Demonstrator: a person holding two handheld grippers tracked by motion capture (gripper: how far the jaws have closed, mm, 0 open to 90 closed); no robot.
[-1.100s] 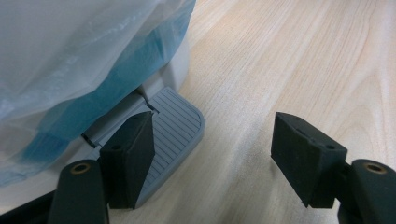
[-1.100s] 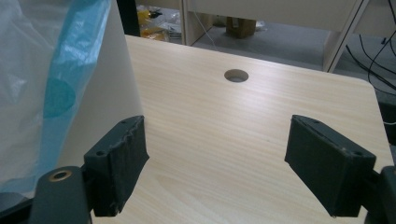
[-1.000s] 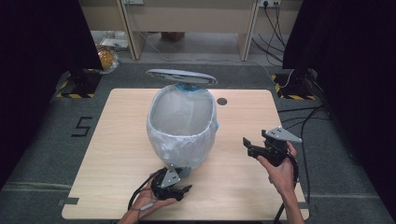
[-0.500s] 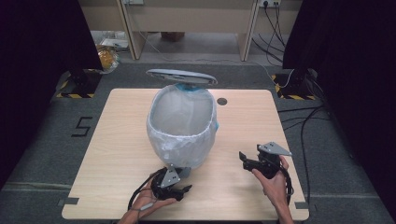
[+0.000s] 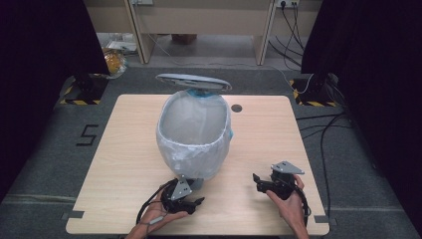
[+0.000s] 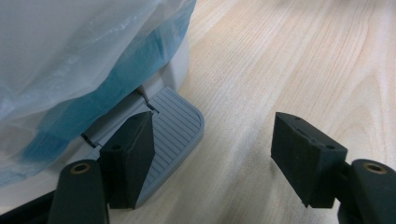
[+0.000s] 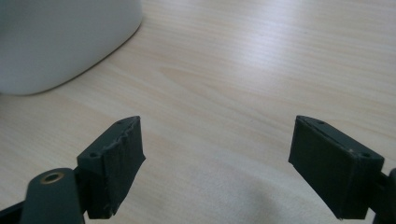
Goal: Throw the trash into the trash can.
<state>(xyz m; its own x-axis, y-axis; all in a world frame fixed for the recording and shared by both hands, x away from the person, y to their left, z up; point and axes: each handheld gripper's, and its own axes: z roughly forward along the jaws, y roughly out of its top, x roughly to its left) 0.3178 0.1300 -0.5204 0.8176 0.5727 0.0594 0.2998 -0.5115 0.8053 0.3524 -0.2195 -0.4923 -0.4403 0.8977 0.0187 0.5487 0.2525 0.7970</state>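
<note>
- The left gripper [image 6: 212,156] has its jaws spread wide and holds nothing; one jaw rests on the grey ribbed pedal [image 6: 175,130] of the pedal bin [image 5: 195,134], the other hangs over bare wood at about three o'clock of it.
- In the high view the left gripper [image 5: 191,203] sits at six o'clock of the bin, touching its foot, with the person's hand behind it.
- The lid [image 5: 193,82] stands raised at the bin's twelve o'clock, and a clear liner bag [image 5: 189,149] is folded over the rim, with a blue bag layer [image 6: 116,79] showing beneath it.
- Judged from this, the step in hand is pressing the pedal to keep the lid up. To do it well, press straight down on the ribbed face, away from its edge, so the jaw does not slip off, and keep clear of the loose plastic.
- The right gripper [image 7: 217,165] is also wide and empty, low over the table [image 5: 124,149] at about four o'clock of the bin, near but apart from its white wall [image 7: 60,42].
- No brand or label is readable on the bin; the only writing is a "5" [image 5: 88,134] marked on the floor at nine o'clock of the table.
</note>
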